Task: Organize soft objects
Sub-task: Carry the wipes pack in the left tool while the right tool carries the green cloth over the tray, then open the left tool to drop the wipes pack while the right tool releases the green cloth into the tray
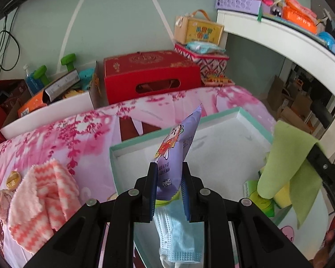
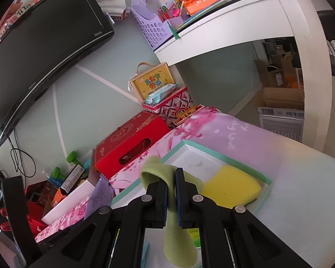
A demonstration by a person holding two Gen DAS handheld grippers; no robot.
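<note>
The left gripper (image 1: 168,178) is clamped on a purple packet (image 1: 178,154), which stands upright between its pads above the near edge of the shallow teal-rimmed tray (image 1: 252,120) on the pink floral bed cover (image 1: 55,134); a blue face mask (image 1: 178,236) hangs just below it. The right gripper (image 2: 170,189) is closed on a green cloth (image 2: 178,234), which drapes over and beneath its fingers, near the yellow sponge (image 2: 232,187) lying inside the tray. A pink-and-white towel (image 1: 42,203) lies on the cover, left of the tray.
</note>
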